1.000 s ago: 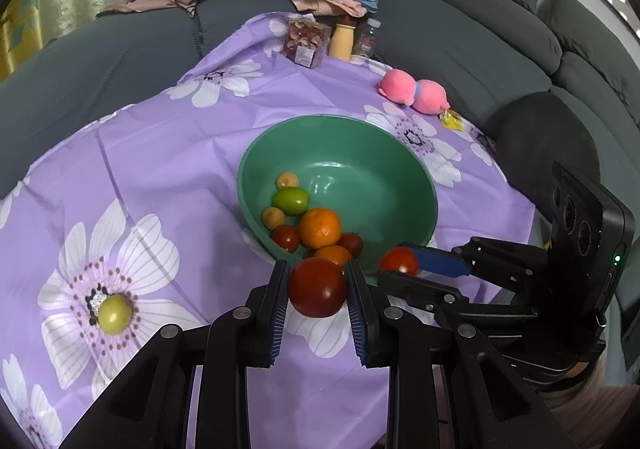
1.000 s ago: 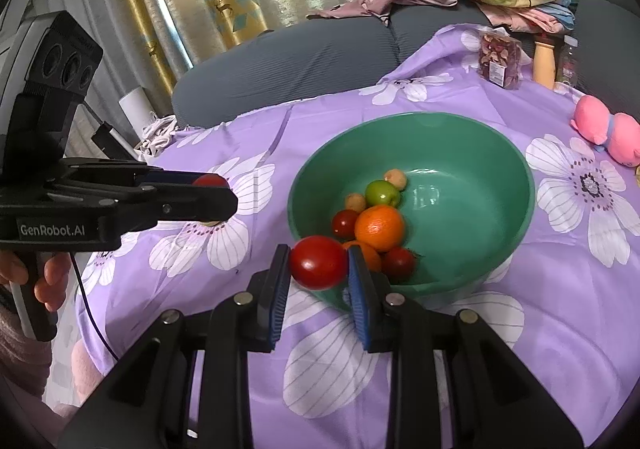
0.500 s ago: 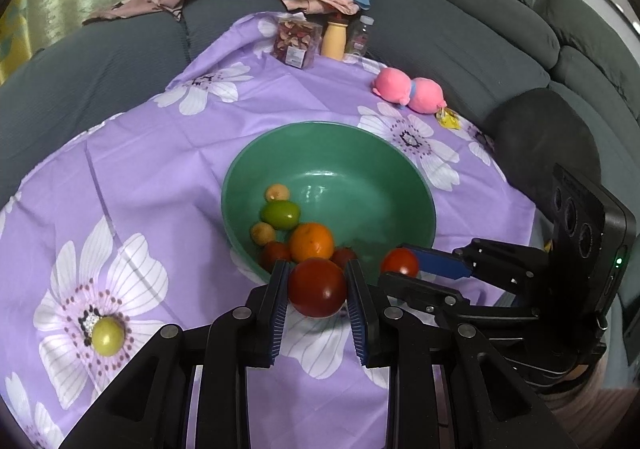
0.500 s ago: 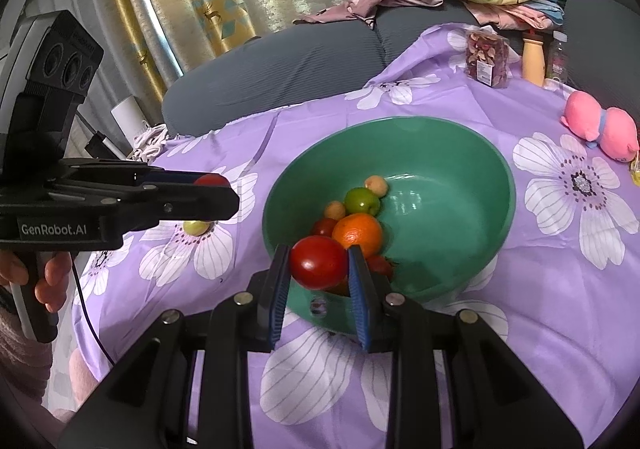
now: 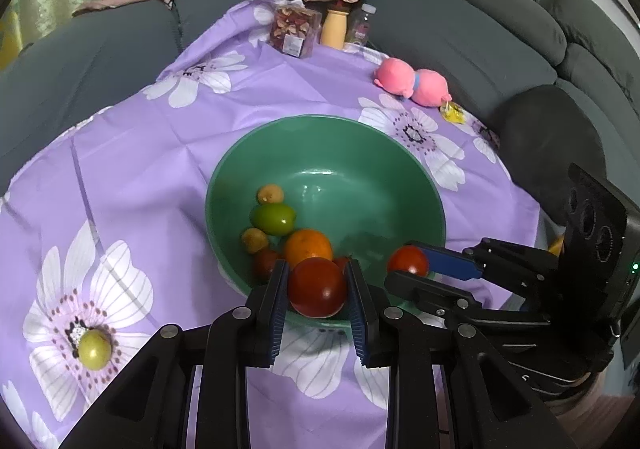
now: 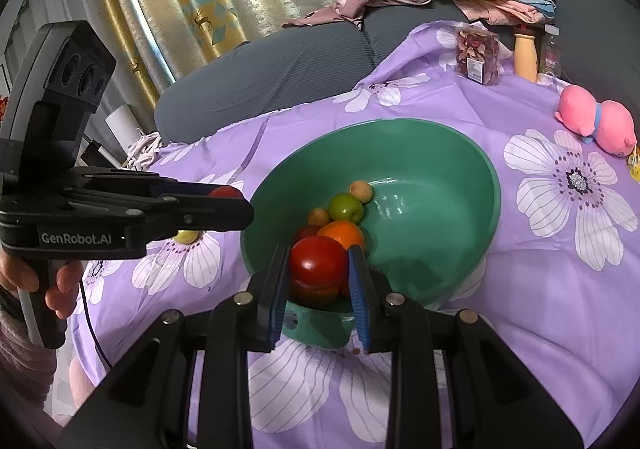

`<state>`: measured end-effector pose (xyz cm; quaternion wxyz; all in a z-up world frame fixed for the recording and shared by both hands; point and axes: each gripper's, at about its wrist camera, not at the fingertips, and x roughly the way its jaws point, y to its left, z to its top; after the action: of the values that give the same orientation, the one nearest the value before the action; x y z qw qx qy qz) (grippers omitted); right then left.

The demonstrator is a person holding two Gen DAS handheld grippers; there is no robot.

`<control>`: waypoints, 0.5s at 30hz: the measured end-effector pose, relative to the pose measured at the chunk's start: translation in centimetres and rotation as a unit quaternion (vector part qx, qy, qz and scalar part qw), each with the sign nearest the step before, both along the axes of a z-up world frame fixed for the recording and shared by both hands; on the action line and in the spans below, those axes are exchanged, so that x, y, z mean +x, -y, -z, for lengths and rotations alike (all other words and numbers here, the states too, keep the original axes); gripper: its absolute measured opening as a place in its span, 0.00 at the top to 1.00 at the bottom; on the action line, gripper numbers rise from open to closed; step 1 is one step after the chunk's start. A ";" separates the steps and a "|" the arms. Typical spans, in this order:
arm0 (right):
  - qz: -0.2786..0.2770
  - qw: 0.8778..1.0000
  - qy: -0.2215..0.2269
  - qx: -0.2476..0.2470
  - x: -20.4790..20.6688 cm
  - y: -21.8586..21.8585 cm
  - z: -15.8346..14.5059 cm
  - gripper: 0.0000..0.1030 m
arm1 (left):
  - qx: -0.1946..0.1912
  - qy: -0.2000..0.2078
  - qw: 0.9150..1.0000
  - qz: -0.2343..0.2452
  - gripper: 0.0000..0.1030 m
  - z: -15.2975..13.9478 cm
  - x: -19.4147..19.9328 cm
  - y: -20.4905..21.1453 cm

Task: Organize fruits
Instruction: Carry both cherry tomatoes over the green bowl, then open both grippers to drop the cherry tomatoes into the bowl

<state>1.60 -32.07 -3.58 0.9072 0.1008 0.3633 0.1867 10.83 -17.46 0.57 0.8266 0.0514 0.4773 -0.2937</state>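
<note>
A: Where does the bowl lie from each tomato?

B: Just ahead and below. The left gripper has its jaws clamped on a dark red tomato over the near rim; the right gripper holds a brighter red tomato, jaws closed on it, also at the near rim.

A: Which hand is nearer the drop?

B: Neither by much; the right one looks slightly further over the fruit piled inside. A green fruit sits alone on the counter cloth.

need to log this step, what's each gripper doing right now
left gripper: closed on a dark red tomato, at the green bowl's near rim.
right gripper: closed on a red tomato, also at the near rim.
</note>
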 end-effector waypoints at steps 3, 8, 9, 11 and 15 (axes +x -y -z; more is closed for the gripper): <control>0.002 1.000 -0.002 0.001 0.2 0.2 0.1 0.72 | 0.003 -0.002 1.000 0.002 0.73 0.2 0.2 0.2; 0.004 1.000 -0.005 0.002 0.6 0.5 0.4 0.72 | 0.005 -0.007 1.000 0.004 0.73 0.7 0.7 0.5; 0.005 1.000 -0.005 0.002 0.6 0.6 0.4 0.72 | 0.006 -0.008 1.000 0.005 0.73 0.7 0.7 0.6; 0.005 1.000 -0.006 0.002 0.7 0.6 0.4 0.72 | 0.007 -0.010 1.000 0.006 0.73 0.9 0.8 0.8; 0.005 1.000 -0.007 0.002 0.9 0.6 0.6 0.72 | 0.010 -0.013 1.000 0.008 0.73 1.3 1.0 1.1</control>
<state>2.49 -32.70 -4.16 0.9054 0.1059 0.3684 0.1825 11.87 -18.51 -0.73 0.8173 0.0599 0.4906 -0.2961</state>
